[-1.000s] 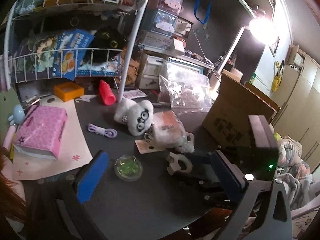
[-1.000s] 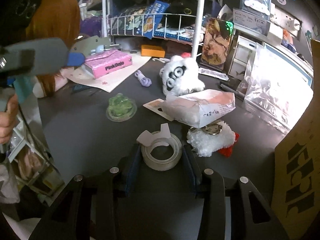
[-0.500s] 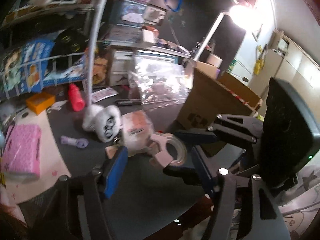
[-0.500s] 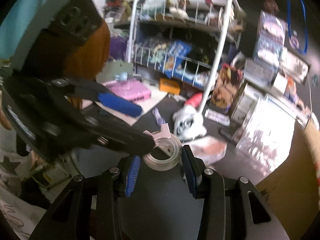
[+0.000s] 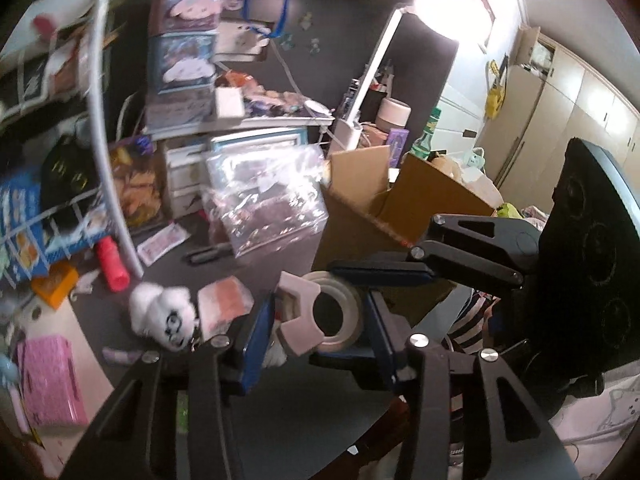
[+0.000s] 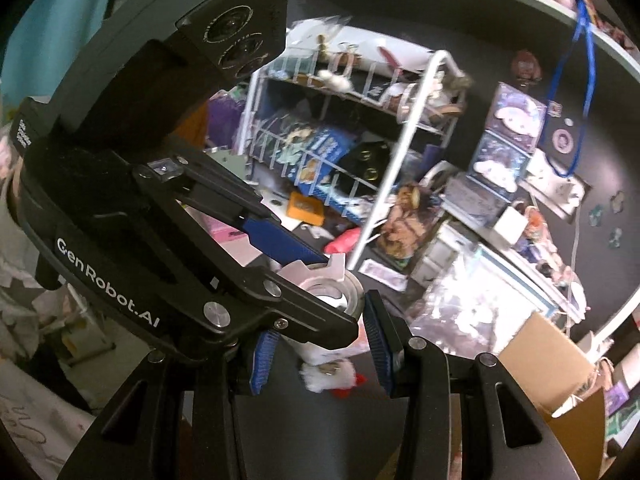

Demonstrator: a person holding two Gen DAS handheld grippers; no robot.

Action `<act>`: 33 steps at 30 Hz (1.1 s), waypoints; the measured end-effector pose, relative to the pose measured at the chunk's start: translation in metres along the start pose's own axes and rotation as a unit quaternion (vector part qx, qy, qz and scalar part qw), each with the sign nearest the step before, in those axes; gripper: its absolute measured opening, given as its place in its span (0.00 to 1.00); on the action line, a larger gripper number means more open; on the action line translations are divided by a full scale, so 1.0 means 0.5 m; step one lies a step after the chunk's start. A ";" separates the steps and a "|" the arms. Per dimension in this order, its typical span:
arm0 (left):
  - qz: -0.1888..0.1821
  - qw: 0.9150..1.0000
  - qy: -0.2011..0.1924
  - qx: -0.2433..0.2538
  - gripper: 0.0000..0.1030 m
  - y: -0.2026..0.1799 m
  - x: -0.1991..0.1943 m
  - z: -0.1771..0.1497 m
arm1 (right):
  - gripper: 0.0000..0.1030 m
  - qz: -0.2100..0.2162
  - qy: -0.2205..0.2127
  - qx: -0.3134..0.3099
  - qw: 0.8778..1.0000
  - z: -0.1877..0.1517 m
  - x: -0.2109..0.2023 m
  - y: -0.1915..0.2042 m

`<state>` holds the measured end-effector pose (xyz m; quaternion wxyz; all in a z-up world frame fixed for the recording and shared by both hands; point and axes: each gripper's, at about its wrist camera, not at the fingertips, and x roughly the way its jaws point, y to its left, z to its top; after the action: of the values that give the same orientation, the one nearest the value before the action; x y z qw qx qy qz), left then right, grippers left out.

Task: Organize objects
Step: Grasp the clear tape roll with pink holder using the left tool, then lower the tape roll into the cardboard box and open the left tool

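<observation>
Holding the tape roll (image 5: 334,316) off the bench (image 5: 288,408) between two grippers, we are noting the grip first. The right gripper (image 6: 320,348) is clamped on the roll, its blue pads on opposite sides of the ring. The left gripper (image 5: 320,328) is coming in crosswise; its jaws are closing, with the roll and its pale dispenser tab (image 5: 298,320) between them. We cannot tell whether the left pads are pressing yet.

We are judging this to be a hand-over or a two-handed steadying of the roll, probably on its way to the open cardboard box (image 5: 392,204) just behind it.

For a clean step, we are advising:
- seat the left pads on the roll's flat outer band, not on the tab, which looks likely to flex or twist;
- keep the right hold firm until the left one is clearly bearing;
- keep both grippers' fingers from fouling each other, since they are crossing closely;
- stay clear of the white plush toy (image 5: 164,316) and the clear plastic bag (image 5: 268,196) nearby.
</observation>
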<state>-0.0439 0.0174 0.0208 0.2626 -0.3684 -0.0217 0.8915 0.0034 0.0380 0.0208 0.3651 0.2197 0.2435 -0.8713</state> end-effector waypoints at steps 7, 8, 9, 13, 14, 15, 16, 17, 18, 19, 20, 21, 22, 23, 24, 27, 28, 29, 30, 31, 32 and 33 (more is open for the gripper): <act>-0.013 0.999 0.014 0.037 0.41 -0.063 0.042 0.079 | 0.36 -0.025 -0.002 0.026 0.999 -0.010 -0.055 -0.079; -0.017 0.999 0.020 0.042 0.41 -0.075 0.053 0.094 | 0.36 -0.028 -0.001 0.030 0.999 -0.013 -0.061 -0.091; -0.020 0.998 0.025 0.046 0.41 -0.083 0.063 0.105 | 0.36 -0.031 0.000 0.034 0.999 -0.016 -0.066 -0.102; -0.036 0.996 0.051 0.057 0.41 -0.113 0.112 0.147 | 0.36 -0.040 0.014 0.058 0.997 -0.034 -0.085 -0.158; -0.040 0.996 0.060 0.059 0.41 -0.122 0.130 0.158 | 0.36 -0.041 0.020 0.065 0.997 -0.040 -0.088 -0.172; -0.043 0.995 0.066 0.060 0.41 -0.128 0.141 0.164 | 0.36 -0.042 0.026 0.071 0.996 -0.046 -0.092 -0.184; -0.046 0.994 0.072 0.060 0.41 -0.133 0.155 0.171 | 0.36 -0.041 0.033 0.080 0.995 -0.055 -0.094 -0.200; -0.052 0.994 0.081 0.060 0.41 -0.139 0.171 0.178 | 0.36 -0.041 0.038 0.086 0.995 -0.061 -0.095 -0.212; -0.055 0.993 0.087 0.060 0.41 -0.142 0.183 0.183 | 0.36 -0.040 0.042 0.091 0.994 -0.066 -0.096 -0.222; -0.059 0.992 0.095 0.059 0.41 -0.147 0.197 0.188 | 0.36 -0.039 0.049 0.099 0.993 -0.074 -0.096 -0.236; -0.060 0.991 0.099 0.060 0.41 -0.151 0.206 0.189 | 0.36 -0.038 0.055 0.105 0.992 -0.080 -0.095 -0.246; -0.062 0.991 0.106 0.061 0.41 -0.155 0.219 0.192 | 0.36 -0.037 0.060 0.109 0.991 -0.085 -0.095 -0.254; -0.063 0.990 0.111 0.062 0.41 -0.158 0.227 0.195 | 0.36 -0.037 0.066 0.114 0.991 -0.091 -0.094 -0.263; -0.063 0.989 0.117 0.065 0.41 -0.163 0.240 0.198 | 0.36 -0.037 0.072 0.118 0.990 -0.096 -0.093 -0.270; -0.062 0.988 0.121 0.066 0.41 -0.166 0.247 0.200 | 0.36 -0.036 0.078 0.122 0.989 -0.101 -0.092 -0.275; -0.061 0.987 0.131 0.069 0.41 -0.174 0.266 0.207 | 0.36 -0.030 0.093 0.138 0.986 -0.114 -0.091 -0.296; -0.062 0.987 0.134 0.069 0.41 -0.174 0.269 0.208 | 0.36 -0.028 0.098 0.144 0.984 -0.118 -0.090 -0.303; -0.063 0.986 0.138 0.070 0.41 -0.177 0.274 0.209 | 0.36 -0.027 0.102 0.147 0.984 -0.120 -0.089 -0.309; -0.063 0.985 0.140 0.072 0.41 -0.179 0.278 0.210 | 0.36 -0.027 0.105 0.149 0.983 -0.122 -0.088 -0.312; -0.063 0.985 0.142 0.073 0.41 -0.180 0.281 0.211 | 0.36 -0.027 0.111 0.150 0.982 -0.124 -0.086 -0.314; -0.060 0.985 0.145 0.076 0.42 -0.182 0.284 0.211 | 0.36 -0.027 0.115 0.150 0.982 -0.125 -0.085 -0.315; -0.056 0.984 0.146 0.080 0.46 -0.184 0.285 0.211 | 0.36 -0.028 0.119 0.151 0.981 -0.126 -0.084 -0.316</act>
<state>-0.1570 0.1819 0.0266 0.3409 -0.4705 0.0680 0.8110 -0.0742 0.1942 0.0366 0.2719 0.3677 0.1572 -0.8753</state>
